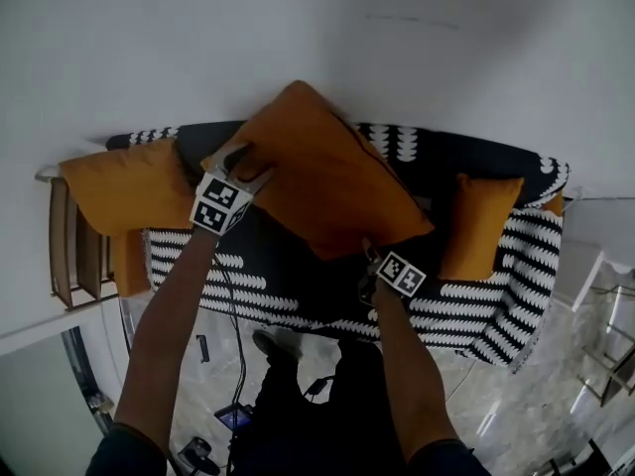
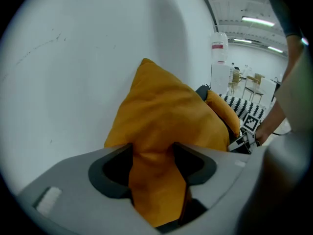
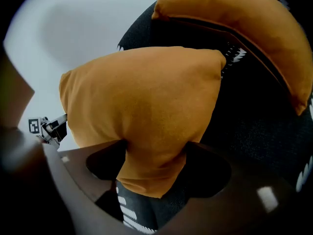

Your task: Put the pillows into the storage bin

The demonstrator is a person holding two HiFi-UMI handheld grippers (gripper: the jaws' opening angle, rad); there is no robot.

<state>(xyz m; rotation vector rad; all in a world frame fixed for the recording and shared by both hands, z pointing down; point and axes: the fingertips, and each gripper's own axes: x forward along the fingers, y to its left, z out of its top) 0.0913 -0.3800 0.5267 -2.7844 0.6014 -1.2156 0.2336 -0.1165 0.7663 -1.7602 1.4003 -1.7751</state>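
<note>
Orange fabric fills the middle of the head view: a large pillow (image 1: 327, 177) lies tilted over the dark inside of the storage bin (image 1: 526, 266), whose walls carry a black-and-white pattern; its upper corner crosses the bin's far rim and shows against the white wall (image 1: 417, 38); whether it rests on the bin's bottom I cannot tell.

At the pillow's left corner sits the left gripper (image 2: 152, 155); its jaws stand wide apart, released, with a fold of the orange cloth hanging loosely between them. At the pillow's near lower corner is the right gripper (image 3: 155, 155), likewise released; its jaws are spread, and the corner of the cloth droops between them over the patterned fabric below.

Two more orange pillows sit at the bin's ends, apart from the large one: a left pillow (image 1: 124, 186) leaning at the left end, with a smaller strip of orange just under it, and a right pillow (image 1: 481, 224) standing upright at the right end.

Beside the bin's left end stands a wooden frame (image 1: 69, 251); glossy pale floor (image 1: 496, 405) lies nearer the person, whose forearms reach in from below.
</note>
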